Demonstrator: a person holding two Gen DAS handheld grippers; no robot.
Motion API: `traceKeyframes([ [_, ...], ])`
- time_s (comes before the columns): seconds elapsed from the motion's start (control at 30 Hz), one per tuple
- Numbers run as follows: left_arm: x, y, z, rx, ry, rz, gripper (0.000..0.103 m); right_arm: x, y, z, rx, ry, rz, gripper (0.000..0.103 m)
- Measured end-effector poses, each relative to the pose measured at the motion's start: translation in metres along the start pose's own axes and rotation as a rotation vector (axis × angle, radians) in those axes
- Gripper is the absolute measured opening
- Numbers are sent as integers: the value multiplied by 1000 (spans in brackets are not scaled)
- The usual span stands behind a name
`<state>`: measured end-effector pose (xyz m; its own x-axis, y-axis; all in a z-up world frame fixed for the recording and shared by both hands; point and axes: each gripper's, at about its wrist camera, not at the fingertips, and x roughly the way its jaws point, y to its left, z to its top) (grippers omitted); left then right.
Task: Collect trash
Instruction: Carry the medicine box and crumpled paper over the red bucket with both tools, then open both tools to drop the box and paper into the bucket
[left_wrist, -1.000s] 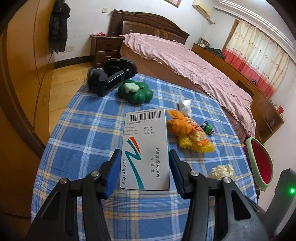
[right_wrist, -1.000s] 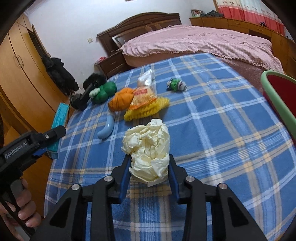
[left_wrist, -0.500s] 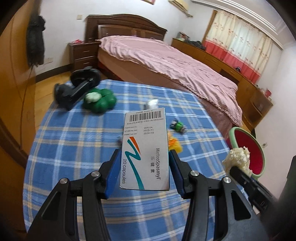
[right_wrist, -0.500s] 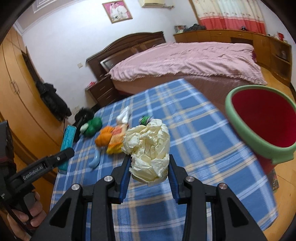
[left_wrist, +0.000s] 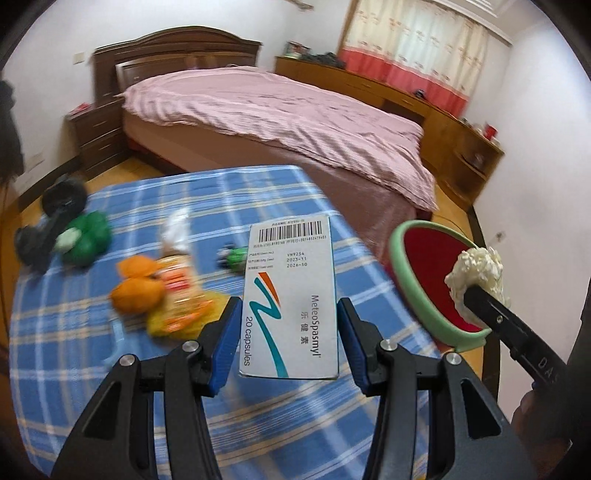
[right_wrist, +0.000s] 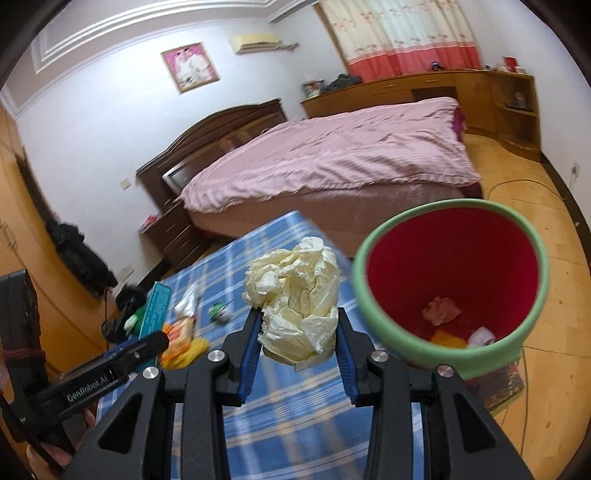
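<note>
The left gripper (left_wrist: 288, 332) has its jaws clamped on the sides of one medicine box (left_wrist: 291, 295), held above the blue checked table (left_wrist: 92, 369). The right gripper (right_wrist: 295, 343) has its jaws closed around one crumpled ball of pale paper (right_wrist: 295, 295), held up just beside the rim of the bin (right_wrist: 373, 321). The one bin, red inside with a green rim, stands beside the table and holds three scraps at its bottom. On the table lie an orange-and-yellow snack bag (left_wrist: 173, 299), a small green toy (left_wrist: 236, 258) and a green plush (left_wrist: 86, 236).
</note>
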<state>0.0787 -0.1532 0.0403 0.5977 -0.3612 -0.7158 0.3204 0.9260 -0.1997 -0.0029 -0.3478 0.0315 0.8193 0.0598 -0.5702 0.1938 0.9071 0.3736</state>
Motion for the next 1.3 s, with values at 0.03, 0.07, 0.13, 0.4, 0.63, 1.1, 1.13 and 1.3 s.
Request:
traceKeyframes([
  [0.03, 3, -7, 2, 10, 5, -12, 52, -1, -8, 3, 14, -8, -7, 40],
  [0.07, 9, -19, 4, 24, 11, -28, 52, -3, -18, 5, 28, -16, -17, 40],
  [0.13, 16, -33, 7, 44, 18, -45, 52, -4, -36, 9, 57, -28, -38, 40],
  [0.4, 60, -100, 13, 133, 59, -103, 52, -5, -102, 14, 147, -43, -118, 40],
  [0.63, 95, -145, 15, 199, 76, -142, 52, -1, -150, 10, 223, -30, -157, 40],
  [1.1, 135, -168, 19, 223, 123, -168, 54, 9, -180, 8, 244, -15, -177, 42],
  [1.13, 135, -168, 19, 220, 124, -168, 54, 10, -181, 8, 245, -18, -178, 43],
  [1.3, 132, -162, 20, 208, 123, -163, 54, 12, -176, 10, 226, -17, -190, 44],
])
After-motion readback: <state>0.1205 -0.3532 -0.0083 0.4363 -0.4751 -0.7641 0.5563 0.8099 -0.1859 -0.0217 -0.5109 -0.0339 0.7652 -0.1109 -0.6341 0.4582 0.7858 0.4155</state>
